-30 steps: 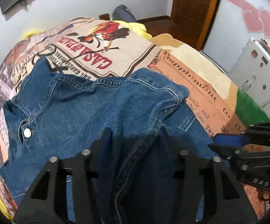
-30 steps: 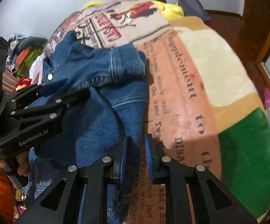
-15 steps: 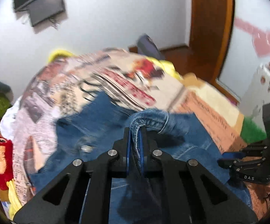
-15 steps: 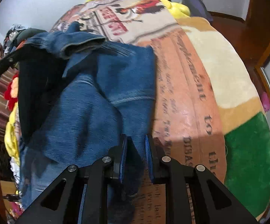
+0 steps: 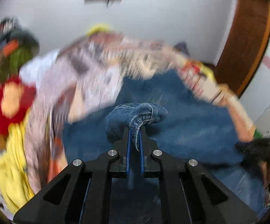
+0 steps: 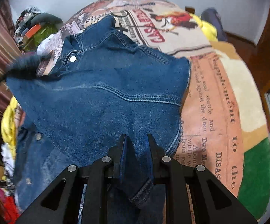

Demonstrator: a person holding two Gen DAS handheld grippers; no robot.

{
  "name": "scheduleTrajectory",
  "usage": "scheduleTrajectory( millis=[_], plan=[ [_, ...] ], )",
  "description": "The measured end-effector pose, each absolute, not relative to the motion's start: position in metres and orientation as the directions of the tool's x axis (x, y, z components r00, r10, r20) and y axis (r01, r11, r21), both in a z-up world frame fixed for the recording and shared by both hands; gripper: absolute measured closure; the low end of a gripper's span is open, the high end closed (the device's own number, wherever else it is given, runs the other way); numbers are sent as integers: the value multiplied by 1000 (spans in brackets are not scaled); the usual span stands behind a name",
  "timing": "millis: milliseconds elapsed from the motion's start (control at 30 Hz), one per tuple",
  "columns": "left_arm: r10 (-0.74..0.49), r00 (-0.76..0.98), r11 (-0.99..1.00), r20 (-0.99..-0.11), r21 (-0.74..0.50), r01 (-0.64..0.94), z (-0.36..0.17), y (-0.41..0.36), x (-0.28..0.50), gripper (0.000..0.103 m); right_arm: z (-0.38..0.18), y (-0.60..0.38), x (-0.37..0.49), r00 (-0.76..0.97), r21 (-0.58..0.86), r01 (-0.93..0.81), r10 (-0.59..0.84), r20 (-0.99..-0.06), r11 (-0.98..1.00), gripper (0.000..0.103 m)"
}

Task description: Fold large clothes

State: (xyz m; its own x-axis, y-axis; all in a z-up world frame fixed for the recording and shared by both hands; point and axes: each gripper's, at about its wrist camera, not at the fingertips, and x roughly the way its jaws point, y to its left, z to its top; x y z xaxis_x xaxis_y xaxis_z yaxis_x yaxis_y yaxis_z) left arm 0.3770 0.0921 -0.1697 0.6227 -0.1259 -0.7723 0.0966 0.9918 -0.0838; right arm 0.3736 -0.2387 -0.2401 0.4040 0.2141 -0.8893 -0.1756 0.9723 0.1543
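A blue denim jacket point(image 6: 105, 100) lies spread over a bed with a printed blanket point(image 6: 216, 100). My right gripper point(image 6: 135, 140) is shut on the jacket's near hem, with a fold of denim between its pads. My left gripper point(image 5: 135, 132) is shut on a bunched fold of the jacket point(image 5: 136, 115) and holds it up above the rest of the denim point(image 5: 187, 130). The left wrist view is blurred by motion. In the right wrist view the left gripper shows only as a dark blur at the jacket's left edge point(image 6: 23, 67).
A red and yellow plush toy point(image 5: 8, 100) lies at the bed's left side. A clutter pile with a green item point(image 6: 39, 29) sits at the far left. A wooden door point(image 5: 246, 43) stands at the right. The blanket's green corner point(image 6: 256, 179) is near right.
My left gripper closed on a fold of the jacket, lifted it and swung it left. The jacket now spreads wider across the bed. My right gripper kept its hold on the hem.
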Motion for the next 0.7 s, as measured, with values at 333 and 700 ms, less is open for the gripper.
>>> scheduleTrajectory(
  millis=[333,700],
  plan=[
    [-114,480,988,-870,-151,-39,-264,133,334,77,-244,-238,367,407,93,-191,165,-898,977,87],
    [-71,439,987,-896,-127,-99,-263,166,307,78,-246,-244,364,399,86,-193,158,-903,977,87]
  ],
)
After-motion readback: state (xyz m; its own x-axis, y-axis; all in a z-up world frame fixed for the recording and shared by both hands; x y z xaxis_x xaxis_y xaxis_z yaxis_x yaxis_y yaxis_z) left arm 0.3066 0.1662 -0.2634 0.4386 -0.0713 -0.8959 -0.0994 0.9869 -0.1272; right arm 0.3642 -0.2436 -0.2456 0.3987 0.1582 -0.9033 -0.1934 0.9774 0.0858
